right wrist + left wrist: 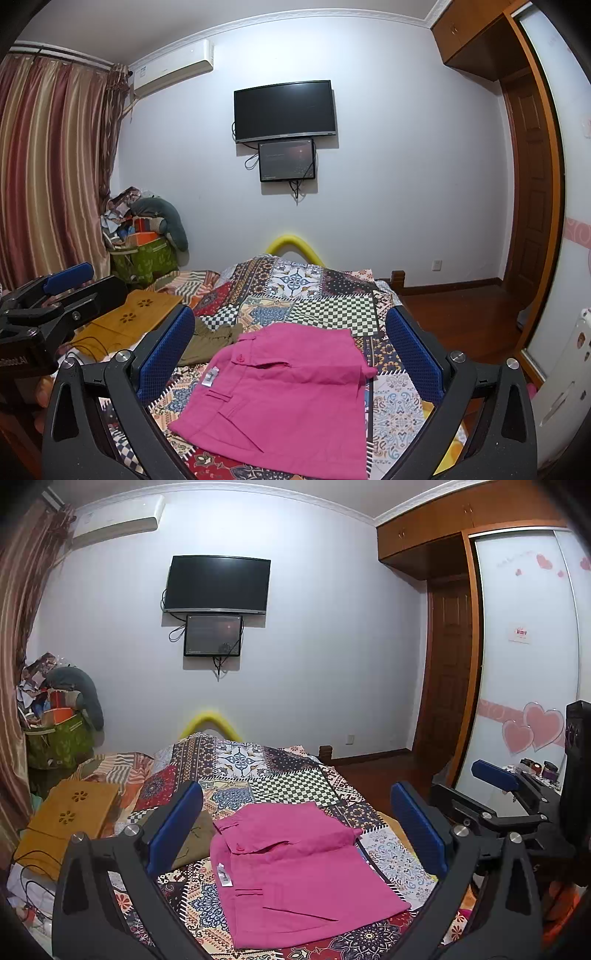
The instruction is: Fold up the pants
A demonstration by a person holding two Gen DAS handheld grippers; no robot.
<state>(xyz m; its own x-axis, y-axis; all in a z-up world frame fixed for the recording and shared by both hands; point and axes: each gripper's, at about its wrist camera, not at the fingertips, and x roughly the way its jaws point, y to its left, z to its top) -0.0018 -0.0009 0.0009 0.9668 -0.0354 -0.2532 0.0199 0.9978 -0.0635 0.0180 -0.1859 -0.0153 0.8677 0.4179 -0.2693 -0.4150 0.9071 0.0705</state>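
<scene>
pink pants folded on the bed, both hand-held grippers wide and clear

nearest: left hand-held gripper stands with its blue pads wide apart, nothing between them, raised above the cloth and tipped a little downward. right hand-held gripper the same: jaws wide, empty, not touching fabric. the two sit side by side, right one just visible at the edge of the left view.

below them: pink pants lie on the patchwork bedspread, already in a compact rectangle, waistband and white label toward the left. layers look roughly aligned; the right edge shows a small flap sticking out.

judgement: fold looks near done. if one more fold or tidy is wanted, come down on the two corners of one short edge, pinch all layers together, lift low, lay over evenly. tuck the stray flap first. avoid snagging the bedspread under the pads.

beyond: olive garment just left of the pants, yellow-brown board further left. far wall carries a tv.
</scene>
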